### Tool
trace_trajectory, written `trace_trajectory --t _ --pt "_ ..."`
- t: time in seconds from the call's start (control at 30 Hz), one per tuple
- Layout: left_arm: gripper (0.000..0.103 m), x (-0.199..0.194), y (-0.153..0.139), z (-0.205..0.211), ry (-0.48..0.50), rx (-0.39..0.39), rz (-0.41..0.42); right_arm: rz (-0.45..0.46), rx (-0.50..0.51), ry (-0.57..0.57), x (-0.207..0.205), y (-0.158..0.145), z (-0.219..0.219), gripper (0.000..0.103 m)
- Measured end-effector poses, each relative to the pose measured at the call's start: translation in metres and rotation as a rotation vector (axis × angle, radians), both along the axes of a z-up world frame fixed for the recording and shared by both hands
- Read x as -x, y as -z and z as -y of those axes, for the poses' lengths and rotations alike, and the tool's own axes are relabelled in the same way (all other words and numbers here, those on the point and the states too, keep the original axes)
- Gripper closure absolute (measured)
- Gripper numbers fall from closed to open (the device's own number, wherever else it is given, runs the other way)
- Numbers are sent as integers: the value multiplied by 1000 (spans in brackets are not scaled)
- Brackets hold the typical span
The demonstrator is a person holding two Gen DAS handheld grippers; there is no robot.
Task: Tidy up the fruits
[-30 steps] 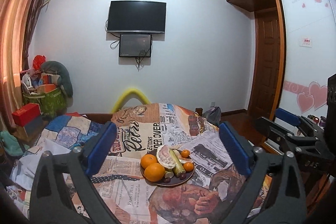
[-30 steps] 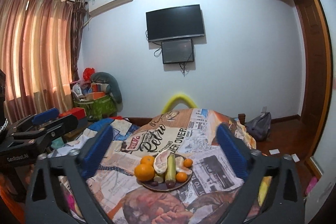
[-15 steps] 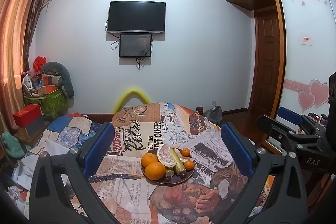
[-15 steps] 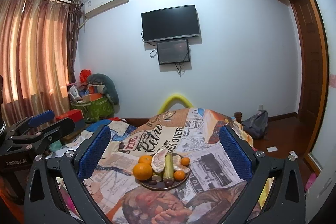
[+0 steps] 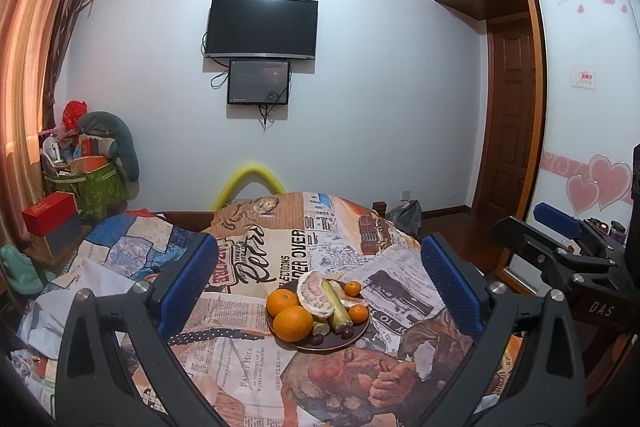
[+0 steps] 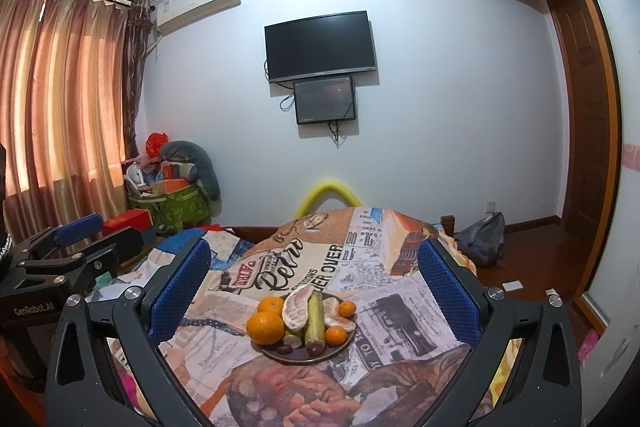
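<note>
A dark round plate (image 5: 340, 346) sits on a table covered with a newspaper-print cloth (image 5: 256, 379). On it lie two large oranges (image 5: 293, 323), two small tangerines (image 5: 358, 313), a peeled pomelo piece (image 5: 316, 294), a green sugarcane stick (image 5: 338, 307) and dark grapes (image 5: 346, 333). The plate also shows in the right wrist view (image 6: 296, 355), with oranges (image 6: 265, 327) and the green stick (image 6: 315, 319). My left gripper (image 5: 318, 279) is open and empty, above and short of the plate. My right gripper (image 6: 314, 291) is open and empty, likewise back from the plate.
The right gripper shows at the right edge of the left wrist view (image 5: 560, 255); the left gripper shows at the left of the right wrist view (image 6: 68, 259). A green box of clutter (image 5: 92, 183), a red box (image 5: 50, 213), a yellow foam arch (image 5: 252, 179) and a wooden door (image 5: 512, 115) surround the table.
Both grippers have risen and drawn back slightly, so the plate sits a little lower and farther in each view. Both stay open. The fruit has not moved.
</note>
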State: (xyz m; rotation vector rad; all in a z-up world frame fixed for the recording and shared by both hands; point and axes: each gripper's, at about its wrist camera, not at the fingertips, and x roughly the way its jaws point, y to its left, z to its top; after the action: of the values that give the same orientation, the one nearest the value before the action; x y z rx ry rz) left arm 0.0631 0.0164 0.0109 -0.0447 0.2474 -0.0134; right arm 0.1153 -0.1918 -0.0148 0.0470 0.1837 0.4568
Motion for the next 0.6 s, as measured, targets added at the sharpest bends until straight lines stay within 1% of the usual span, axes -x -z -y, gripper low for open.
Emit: trace_trajectory --t 0.23,0.6 --pt "0 -2 1 1 11 -4 -10 -6 -2 -2 -1 0 0 0" --pt "0 -6 1 -1 18 22 -31 3 6 -4 2 -2 -3 0"
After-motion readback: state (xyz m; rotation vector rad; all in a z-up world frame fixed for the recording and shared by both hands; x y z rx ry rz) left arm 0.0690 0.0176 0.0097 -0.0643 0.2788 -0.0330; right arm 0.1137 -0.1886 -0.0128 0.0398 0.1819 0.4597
